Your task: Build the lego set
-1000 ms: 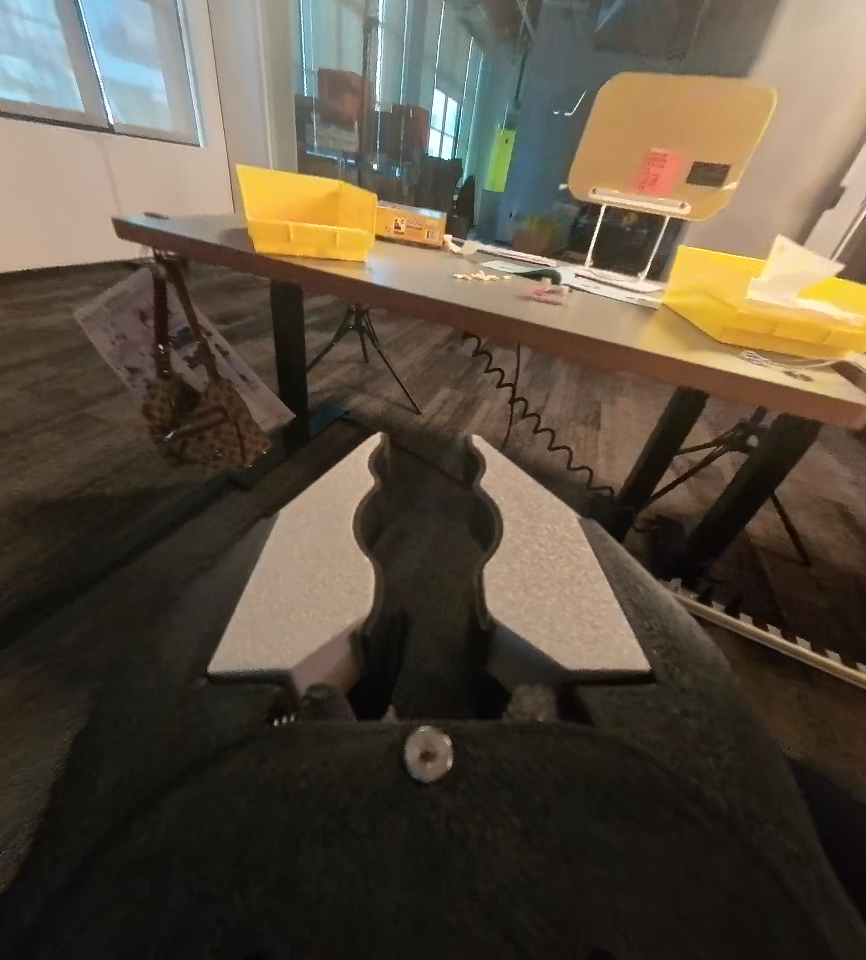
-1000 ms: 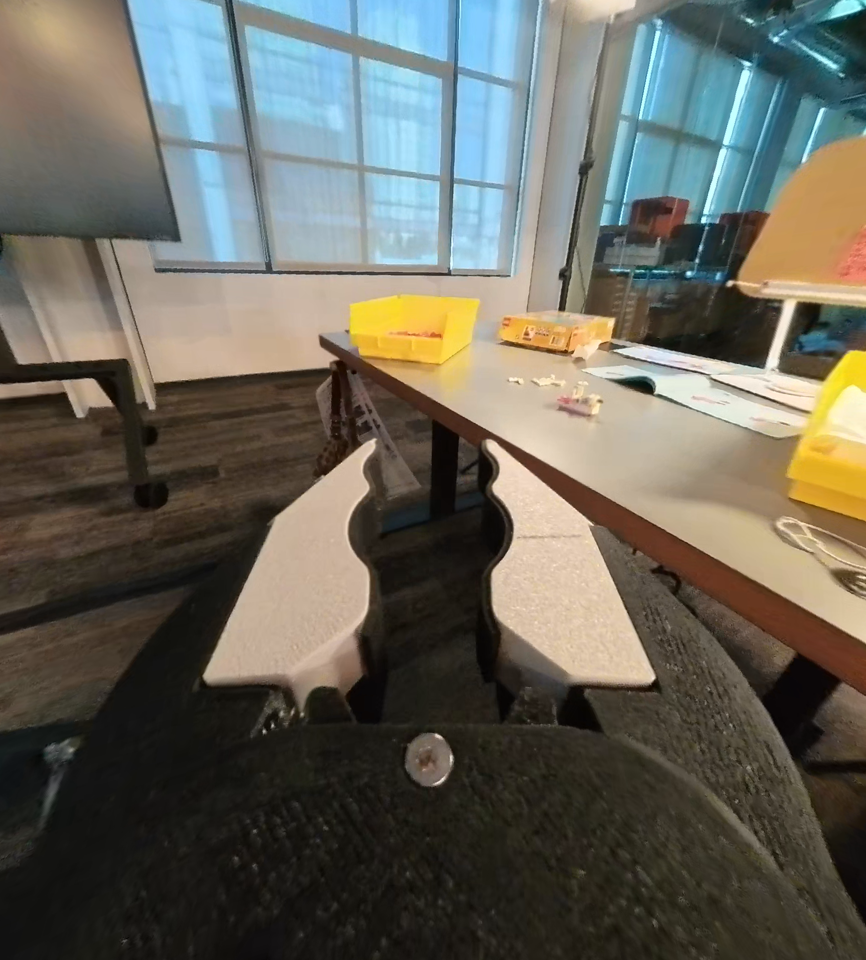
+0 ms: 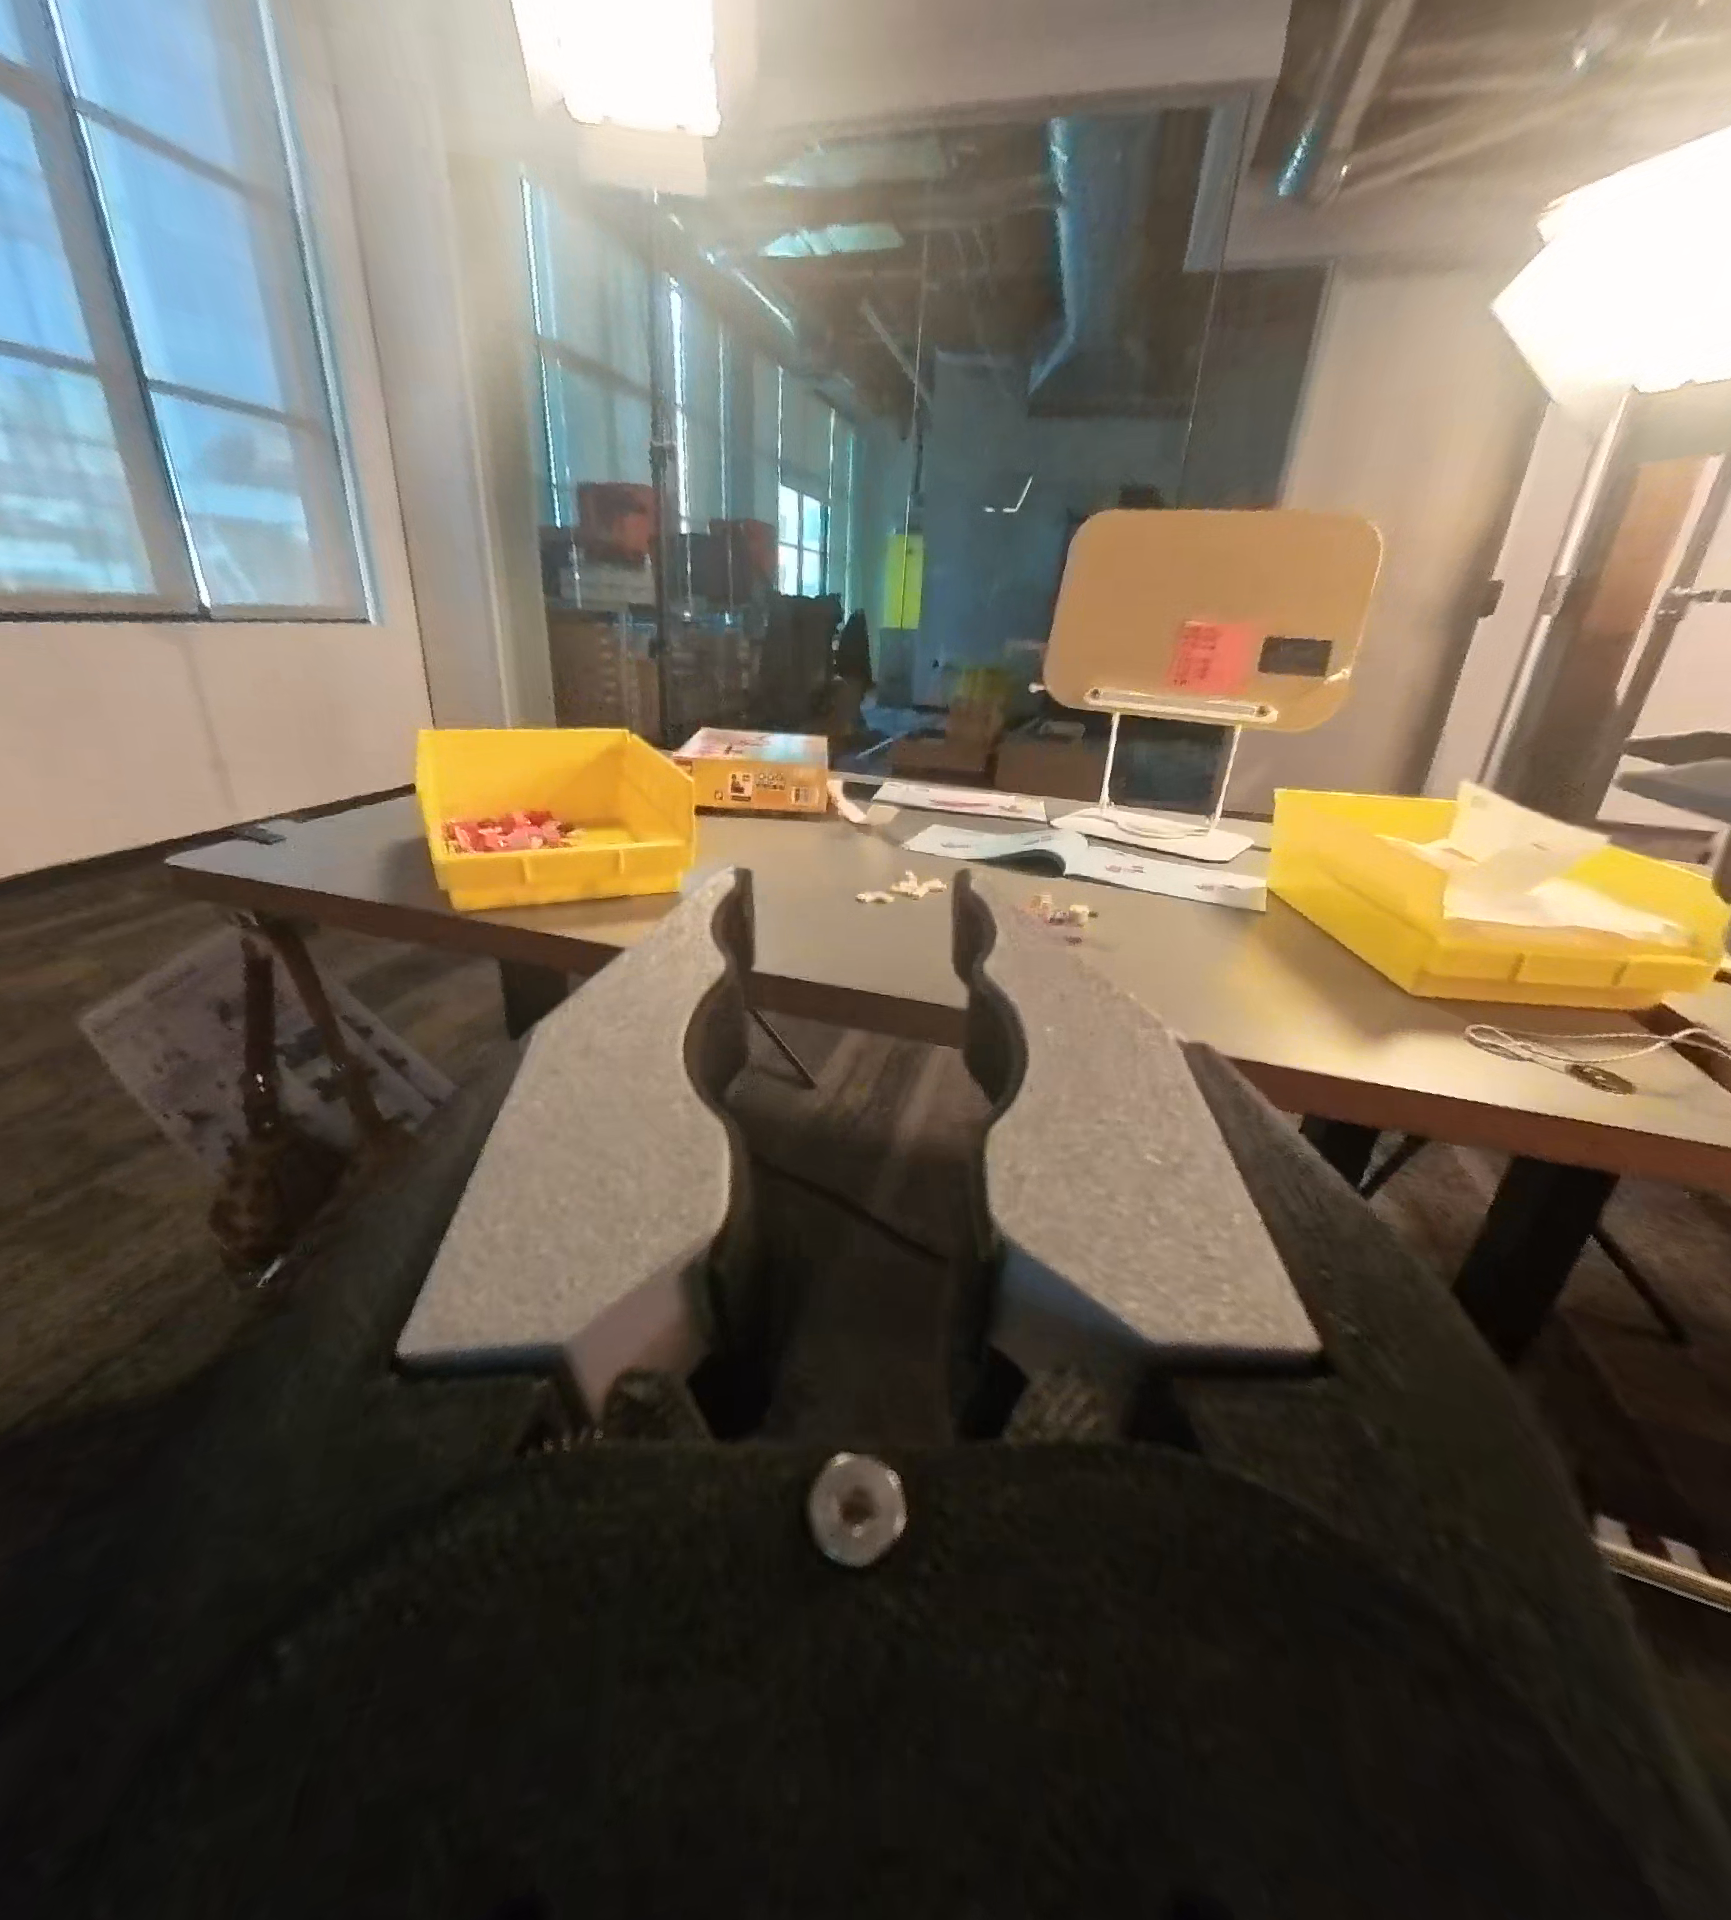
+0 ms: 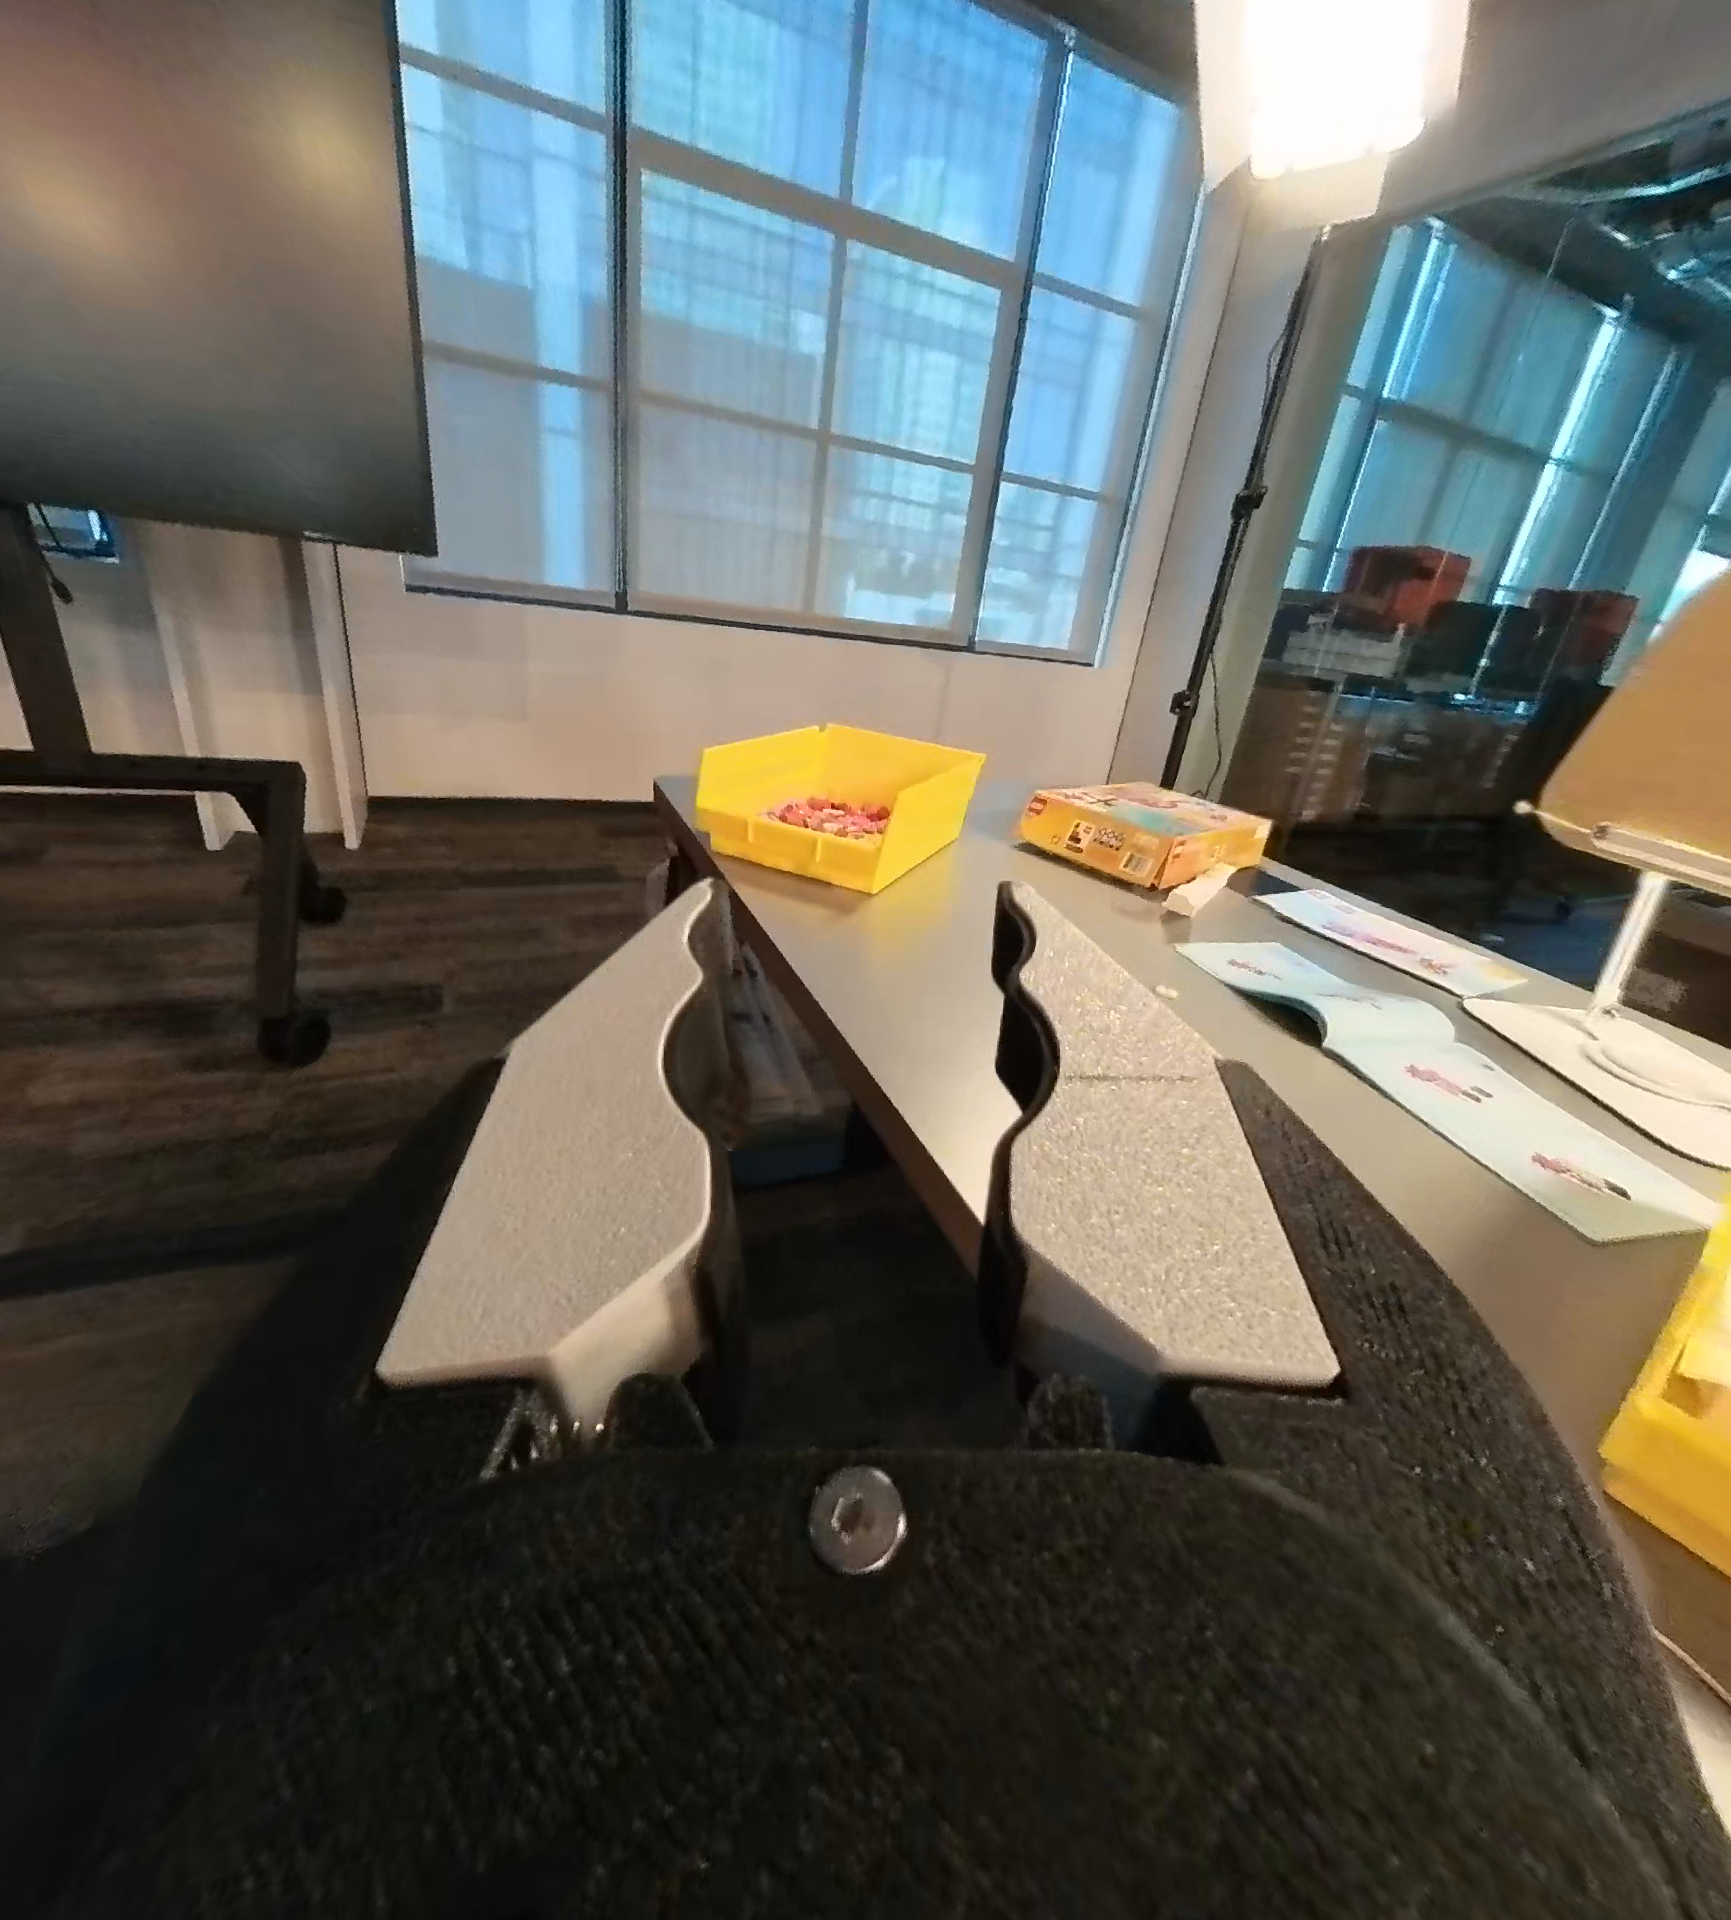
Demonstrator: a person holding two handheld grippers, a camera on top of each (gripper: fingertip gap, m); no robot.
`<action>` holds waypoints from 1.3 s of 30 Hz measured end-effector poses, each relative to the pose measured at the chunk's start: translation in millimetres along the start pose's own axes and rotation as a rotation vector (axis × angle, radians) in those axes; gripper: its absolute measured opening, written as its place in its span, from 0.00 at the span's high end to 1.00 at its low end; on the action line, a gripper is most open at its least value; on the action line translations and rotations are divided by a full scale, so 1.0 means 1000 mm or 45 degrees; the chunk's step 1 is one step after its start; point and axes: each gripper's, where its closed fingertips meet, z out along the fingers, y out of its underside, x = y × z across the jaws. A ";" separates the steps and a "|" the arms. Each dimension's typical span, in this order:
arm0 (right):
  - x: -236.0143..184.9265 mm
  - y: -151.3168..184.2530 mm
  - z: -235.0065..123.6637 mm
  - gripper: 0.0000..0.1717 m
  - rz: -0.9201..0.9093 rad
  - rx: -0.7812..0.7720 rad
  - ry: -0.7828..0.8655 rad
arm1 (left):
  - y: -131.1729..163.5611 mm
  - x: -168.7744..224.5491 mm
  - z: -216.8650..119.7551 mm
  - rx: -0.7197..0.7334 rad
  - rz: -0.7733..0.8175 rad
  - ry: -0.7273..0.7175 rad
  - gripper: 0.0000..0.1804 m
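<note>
My left gripper (image 3: 845, 894) is open with nothing between its fingers, held in the air short of the near edge of a dark table (image 3: 1308, 1018). Beyond its tips lie small white bricks (image 3: 902, 886) and a small pink and white brick cluster (image 3: 1053, 914). A yellow bin (image 3: 549, 821) with pink and red bricks stands at the table's left end. My right gripper (image 4: 856, 904) is open and empty, held above the table's corner (image 4: 902, 997). The same yellow bin (image 4: 840, 805) stands ahead of it.
An orange toy box (image 3: 762, 784) (image 4: 1147, 836), open instruction booklets (image 3: 1079, 857) (image 4: 1443, 1091) and a tan board on a clear stand (image 3: 1209, 623) sit at the table's back. A second yellow bin (image 3: 1484, 914) holds white paper. A brown bag (image 3: 269, 1143) hangs at the table's left leg. About 30 cm separates my left fingertips from my right.
Both grippers have risen, so the table top and bin contents now show from above. Both pairs of jaws have opened wider. Nothing was taken hold of.
</note>
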 end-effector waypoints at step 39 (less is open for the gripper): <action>0.204 0.143 0.273 0.71 -0.192 -0.038 0.300 | 0.140 -0.103 0.347 -0.180 -0.163 0.288 0.75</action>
